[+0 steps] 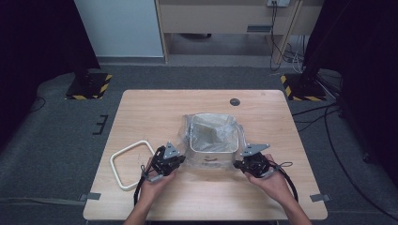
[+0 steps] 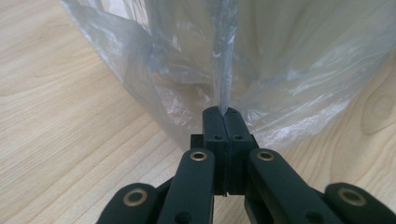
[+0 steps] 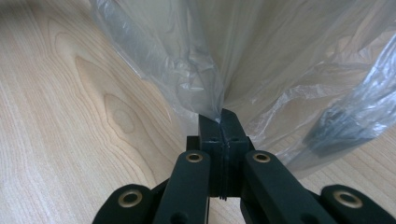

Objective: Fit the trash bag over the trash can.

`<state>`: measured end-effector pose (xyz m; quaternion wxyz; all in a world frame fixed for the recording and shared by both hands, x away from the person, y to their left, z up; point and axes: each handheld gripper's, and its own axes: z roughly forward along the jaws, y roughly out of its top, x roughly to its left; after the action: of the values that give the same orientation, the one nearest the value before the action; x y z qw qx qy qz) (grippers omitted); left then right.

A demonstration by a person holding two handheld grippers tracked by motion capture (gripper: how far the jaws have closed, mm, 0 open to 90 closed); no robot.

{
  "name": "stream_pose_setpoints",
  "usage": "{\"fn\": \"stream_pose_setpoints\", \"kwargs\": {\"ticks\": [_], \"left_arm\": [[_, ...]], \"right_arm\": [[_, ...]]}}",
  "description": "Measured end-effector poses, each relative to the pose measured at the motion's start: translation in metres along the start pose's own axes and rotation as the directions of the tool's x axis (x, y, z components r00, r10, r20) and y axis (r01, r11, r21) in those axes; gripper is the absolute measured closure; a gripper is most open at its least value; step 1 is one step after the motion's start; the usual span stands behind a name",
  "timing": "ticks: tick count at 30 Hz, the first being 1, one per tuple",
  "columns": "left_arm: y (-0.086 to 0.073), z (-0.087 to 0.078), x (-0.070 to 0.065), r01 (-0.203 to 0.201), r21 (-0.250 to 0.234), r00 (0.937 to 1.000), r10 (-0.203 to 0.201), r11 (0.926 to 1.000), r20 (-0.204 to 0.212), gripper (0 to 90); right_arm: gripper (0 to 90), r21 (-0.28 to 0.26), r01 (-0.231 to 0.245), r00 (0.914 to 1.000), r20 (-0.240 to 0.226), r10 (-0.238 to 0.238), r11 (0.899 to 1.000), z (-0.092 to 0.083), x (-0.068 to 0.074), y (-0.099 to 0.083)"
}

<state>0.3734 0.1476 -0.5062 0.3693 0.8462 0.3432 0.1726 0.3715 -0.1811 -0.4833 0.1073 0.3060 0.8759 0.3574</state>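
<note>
While both grippers pinch the clear bag (image 1: 212, 136) that lines the small bin (image 1: 213, 154) at the middle of the bench (image 1: 155, 108), the step in hand looks like drawing the bag's skirt down over the bin's outer walls. The left gripper (image 1: 177, 161) sits at the bin's near left corner, and in the left gripper view its fingers (image 2: 215, 128) are shut tight on a thin fold of film (image 2: 223, 74) that runs straight up from the tips. The right gripper (image 1: 240, 164) sits at the near right corner, and its fingers (image 3: 211, 130) are likewise closed on a gathered pleat of the bag (image 3: 205, 74). To do this well, the person likely needs to pull both corners evenly and low toward the bench, so the film slides down the walls without dragging the light bin sideways or tipping it. The pinches are small, so a sharp tug could tear the thin plastic or let it slip free; a slow, steady draw seems safer. Keeping the two hands level with each other should stop the liner from twisting around the rim. The white frame (image 1: 132, 164) lies flat on the bench just left of the left hand (image 1: 151, 183), apart from the bin, and should be kept clear of the trailing cable (image 1: 137, 190) so it isn't knocked.
</note>
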Motion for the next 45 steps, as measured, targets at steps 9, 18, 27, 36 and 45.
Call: {"fn": "stream_pose_setpoints", "kwargs": {"ticks": [9, 18, 27, 36, 45], "left_arm": [[-0.004, 0.008, 0.001, -0.007, 0.043, 0.9999, 0.008, 0.9990, -0.011, 90.0], [-0.010, 0.010, 0.003, -0.001, 0.049, 0.9999, 0.001, 0.9988, -0.013, 90.0], [-0.013, 0.008, 0.000, -0.002, 0.039, 1.0000, 0.002, 0.9992, -0.007, 90.0], [-0.016, 0.002, -0.006, -0.005, 0.013, 0.9999, 0.005, 0.9999, -0.011, 85.9], [-0.007, -0.021, -0.013, 0.000, -0.098, 0.9996, -0.003, 0.9951, -0.027, 57.6]], "right_arm": [[90.0, 0.028, -0.022, 0.9997, -0.007, 0.022, 0.999, 0.009, -0.003, -0.008], [90.0, 0.033, -0.027, 0.9996, -0.009, 0.028, 0.999, 0.014, -0.006, -0.011], [90.0, 0.037, -0.034, 0.9994, -0.008, 0.035, 0.999, 0.015, -0.007, -0.012], [88.1, 0.031, -0.039, 0.9992, 0.001, 0.039, 0.999, 0.012, -0.007, -0.015], [57.9, -0.036, -0.054, 0.9961, 0.067, 0.057, 0.998, -0.018, -0.003, -0.015]]}}
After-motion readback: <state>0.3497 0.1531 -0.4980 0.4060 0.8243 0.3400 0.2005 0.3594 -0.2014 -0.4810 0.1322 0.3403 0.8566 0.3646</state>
